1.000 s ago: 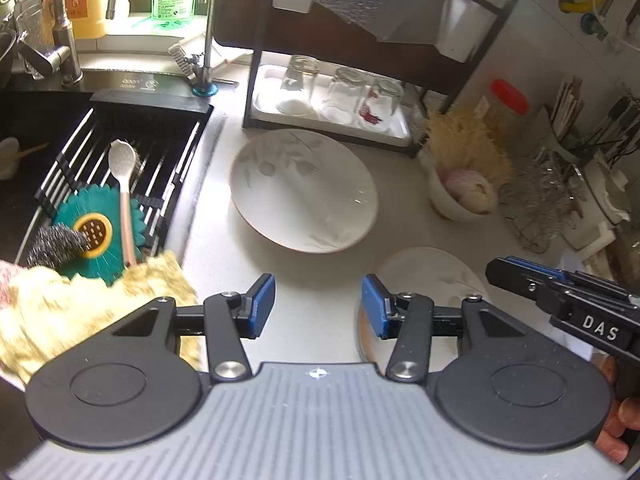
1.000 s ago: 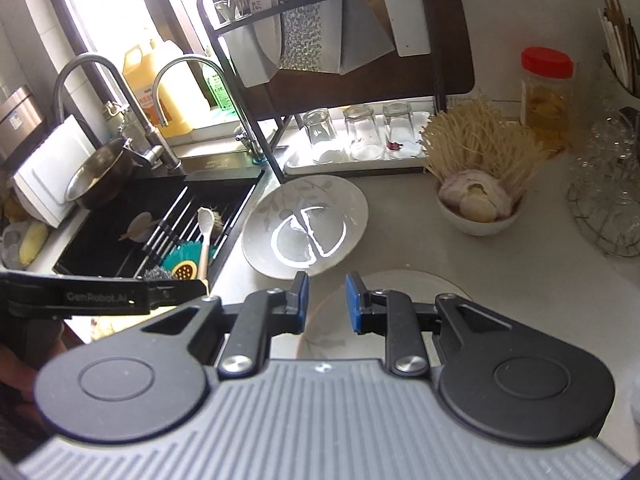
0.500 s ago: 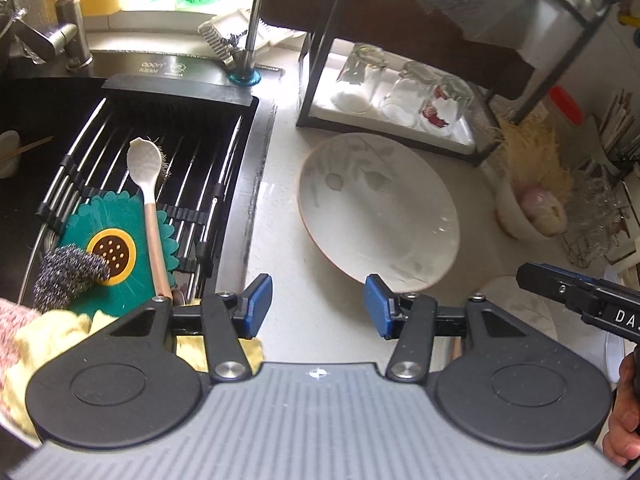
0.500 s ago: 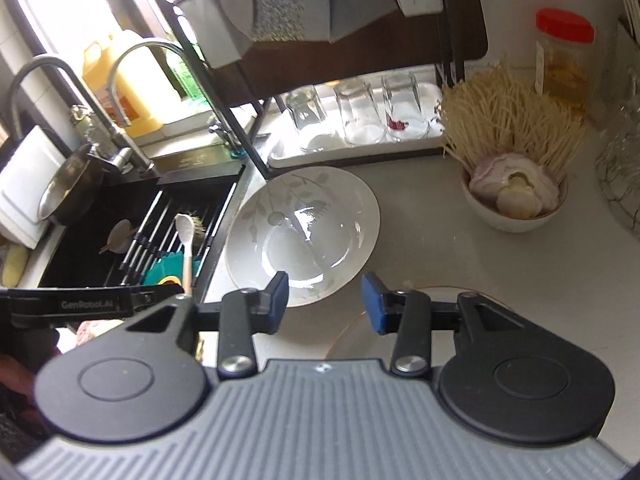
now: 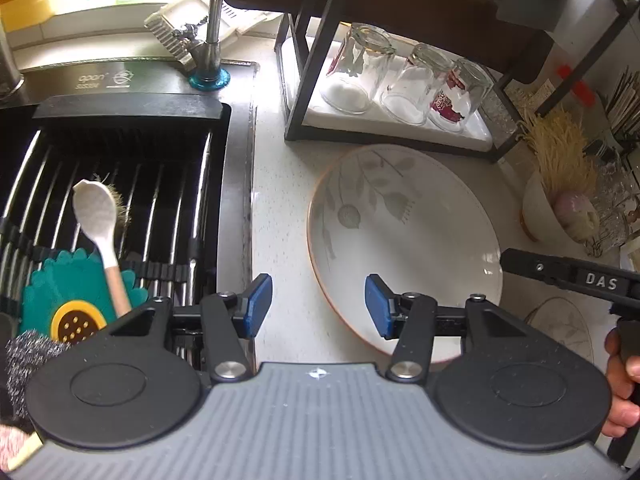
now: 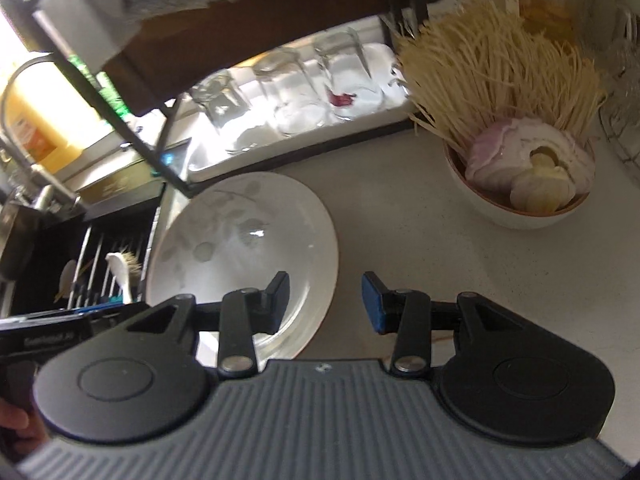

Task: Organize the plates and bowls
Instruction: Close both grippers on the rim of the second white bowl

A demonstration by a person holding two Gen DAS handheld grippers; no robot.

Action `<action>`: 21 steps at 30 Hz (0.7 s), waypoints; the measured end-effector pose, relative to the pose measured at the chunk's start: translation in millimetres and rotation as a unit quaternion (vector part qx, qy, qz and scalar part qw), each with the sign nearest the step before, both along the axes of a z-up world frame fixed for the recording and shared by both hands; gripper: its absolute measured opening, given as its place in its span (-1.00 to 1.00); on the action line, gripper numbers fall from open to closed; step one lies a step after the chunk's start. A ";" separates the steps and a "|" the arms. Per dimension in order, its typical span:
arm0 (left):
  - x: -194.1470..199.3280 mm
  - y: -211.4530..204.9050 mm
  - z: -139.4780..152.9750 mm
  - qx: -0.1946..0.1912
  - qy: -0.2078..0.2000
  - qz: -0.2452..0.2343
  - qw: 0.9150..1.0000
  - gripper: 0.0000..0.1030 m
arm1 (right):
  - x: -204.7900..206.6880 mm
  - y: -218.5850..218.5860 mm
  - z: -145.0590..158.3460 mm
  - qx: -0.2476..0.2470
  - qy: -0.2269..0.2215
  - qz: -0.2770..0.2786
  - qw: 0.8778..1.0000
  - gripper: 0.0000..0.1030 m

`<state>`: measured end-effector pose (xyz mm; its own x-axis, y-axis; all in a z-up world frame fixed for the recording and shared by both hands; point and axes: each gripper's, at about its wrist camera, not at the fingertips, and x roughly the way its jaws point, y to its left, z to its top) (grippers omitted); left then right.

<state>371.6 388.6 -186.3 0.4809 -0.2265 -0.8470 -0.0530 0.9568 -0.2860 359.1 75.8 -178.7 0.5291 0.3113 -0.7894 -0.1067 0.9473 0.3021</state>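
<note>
Left wrist view, left gripper (image 5: 318, 306): fingers apart, empty, straddling the near-left rim of the large plate (image 5: 404, 248) on the counter (image 5: 276, 208).
Right gripper (image 6: 325, 300): fingers apart, empty, straddling the plate's near-right rim.
Grip advice: I'd close each on the rim squarely from opposite sides; glazed edges likely slip.
Small plate (image 5: 560, 326): near-right, half cut off.
Bowl (image 6: 516, 208): farther right, filled; contents unclear.
Rack glasses (image 5: 404, 76): blurred in right view.
</note>
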 end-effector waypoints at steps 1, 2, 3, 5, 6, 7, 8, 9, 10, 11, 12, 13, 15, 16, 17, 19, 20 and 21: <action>4.3 1.9 -2.5 -0.006 0.003 -0.001 1.000 0.11 | 2.7 0.7 -2.4 -0.001 0.003 -0.003 1.000 -0.17; 8.3 3.1 -4.5 -0.010 0.005 -0.002 1.000 0.11 | 4.7 1.6 -4.4 -0.001 0.005 -0.004 1.000 -0.17; 11.3 3.6 -5.7 -0.011 0.005 -0.004 1.000 0.11 | 6.6 2.4 -6.6 0.000 0.010 -0.005 1.000 -0.18; 17.0 4.5 -7.0 -0.010 0.005 -0.007 1.000 0.11 | 10.0 4.5 -10.3 0.007 0.022 -0.006 1.000 -0.16; 19.9 5.0 -7.5 -0.012 0.007 -0.007 1.000 0.11 | 10.8 5.9 -11.8 0.011 0.024 -0.001 1.000 -0.17; 21.8 5.4 -8.2 -0.016 0.008 -0.008 1.000 0.11 | 11.7 7.8 -13.5 0.010 0.024 0.004 1.000 -0.19; 24.6 5.7 -9.9 -0.017 0.012 -0.009 1.000 0.11 | 13.7 10.3 -15.7 0.008 0.027 0.006 1.000 -0.22; 27.4 6.3 -11.5 -0.018 0.016 -0.007 1.000 0.10 | 15.3 11.7 -17.8 0.007 0.030 0.005 1.000 -0.26; 30.0 7.3 -13.0 -0.022 0.019 -0.005 1.000 0.10 | 16.5 12.3 -20.0 0.009 0.035 0.002 0.999 -0.27; 32.5 8.0 -14.6 -0.028 0.021 -0.005 0.999 0.10 | 17.6 12.6 -21.9 0.012 0.039 0.000 0.999 -0.31; 34.7 8.1 -16.0 -0.033 0.022 -0.006 0.999 0.10 | 18.2 13.5 -23.1 0.013 0.041 -0.001 0.999 -0.37; 36.4 7.8 -17.0 -0.034 0.023 -0.006 0.999 0.09 | 19.1 14.8 -24.1 0.011 0.042 -0.003 0.999 -0.38; 40.7 6.3 -18.9 -0.033 0.023 -0.009 0.999 0.08 | 21.5 16.7 -25.4 0.009 0.042 -0.003 0.999 -0.44; 42.7 5.6 -18.5 -0.026 0.021 -0.006 0.999 -0.02 | 23.0 17.3 -25.9 0.006 0.043 -0.003 0.999 -0.46; 44.2 4.3 -16.9 -0.017 0.015 -0.005 1.000 -0.08 | 24.8 17.1 -26.2 0.004 0.044 -0.003 0.999 -0.50; 48.7 1.2 -13.8 -0.006 0.004 -0.014 1.000 -0.13 | 28.1 16.5 -26.4 0.000 0.047 0.000 0.999 -0.59; 51.4 0.6 -13.8 -0.003 0.002 -0.016 1.000 -0.13 | 29.6 15.5 -26.6 0.000 0.049 0.002 0.999 -0.66; 54.5 0.6 -15.1 0.000 0.002 -0.018 1.000 -0.17 | 30.6 14.3 -27.0 0.004 0.050 0.003 0.999 -0.66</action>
